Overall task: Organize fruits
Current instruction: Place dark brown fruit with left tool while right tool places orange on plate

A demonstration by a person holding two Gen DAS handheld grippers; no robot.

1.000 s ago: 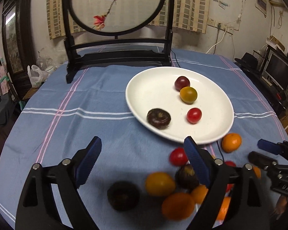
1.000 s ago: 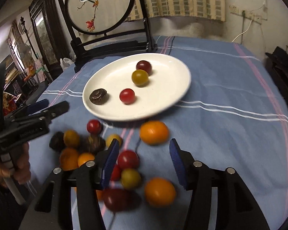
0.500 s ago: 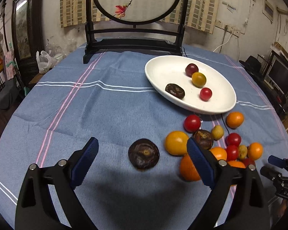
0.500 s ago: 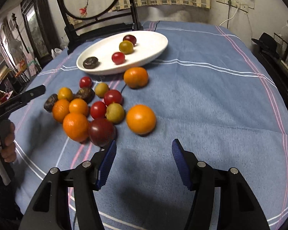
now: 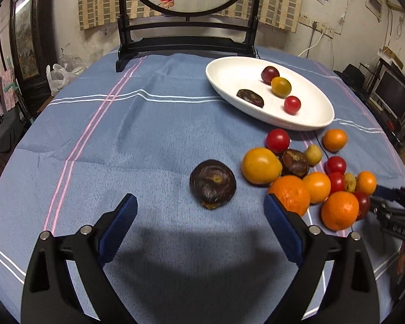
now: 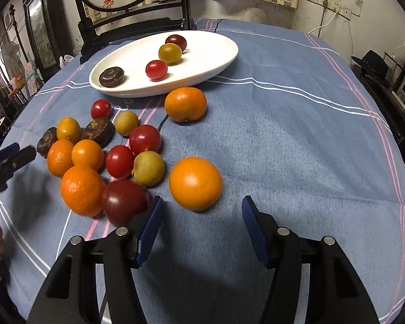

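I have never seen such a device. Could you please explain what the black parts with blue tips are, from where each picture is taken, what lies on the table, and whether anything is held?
The black parts are hand-held grippers; a person holds one in each hand. Each carries a camera looking forward along its two blue-padded fingers, so one picture comes from the left gripper and the other from the right gripper. Both are open and hold nothing.

On the blue tablecloth stands a white plate with four small fruits on it. Beside the plate lies a loose pile of oranges, red tomatoes and other small fruits. A dark wrinkled fruit lies alone just ahead of the left gripper; an orange lies just ahead of the right one.
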